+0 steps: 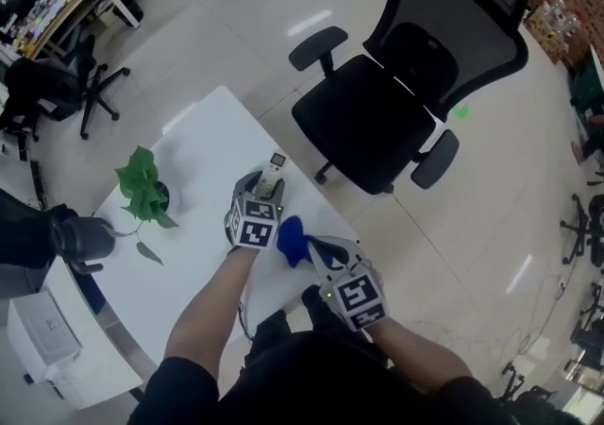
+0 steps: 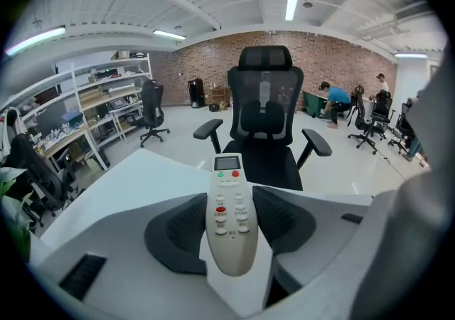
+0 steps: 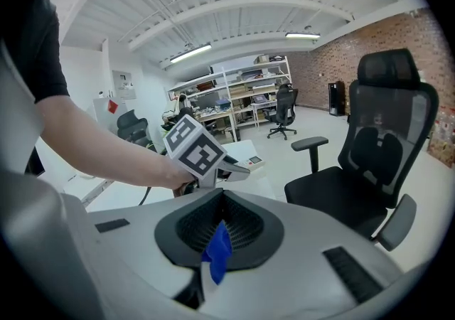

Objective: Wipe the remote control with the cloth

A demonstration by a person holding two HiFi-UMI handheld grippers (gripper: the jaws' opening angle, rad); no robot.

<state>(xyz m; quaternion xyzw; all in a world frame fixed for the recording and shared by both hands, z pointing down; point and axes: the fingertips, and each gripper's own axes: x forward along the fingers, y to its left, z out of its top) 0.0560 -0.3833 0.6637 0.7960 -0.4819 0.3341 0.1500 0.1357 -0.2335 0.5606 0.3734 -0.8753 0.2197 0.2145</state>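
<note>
The pale grey remote control (image 2: 231, 219) lies lengthwise between the dark pads of my left gripper (image 2: 231, 225), which press on both of its sides. In the head view the remote control (image 1: 273, 171) sticks out beyond the left gripper (image 1: 261, 189) over the far edge of the white table (image 1: 203, 144). My right gripper (image 1: 311, 248) is shut on a blue cloth (image 1: 292, 239), just right of the left gripper. A fold of the cloth (image 3: 217, 254) hangs from the closed jaws of the right gripper (image 3: 220, 230), and the remote control (image 3: 250, 163) shows ahead of it.
A black office chair (image 1: 406, 102) stands just beyond the table's far edge. A small green plant (image 1: 143, 189) sits on the left part of the table. A black object (image 1: 57, 234) and a white box (image 1: 42, 329) are at the far left.
</note>
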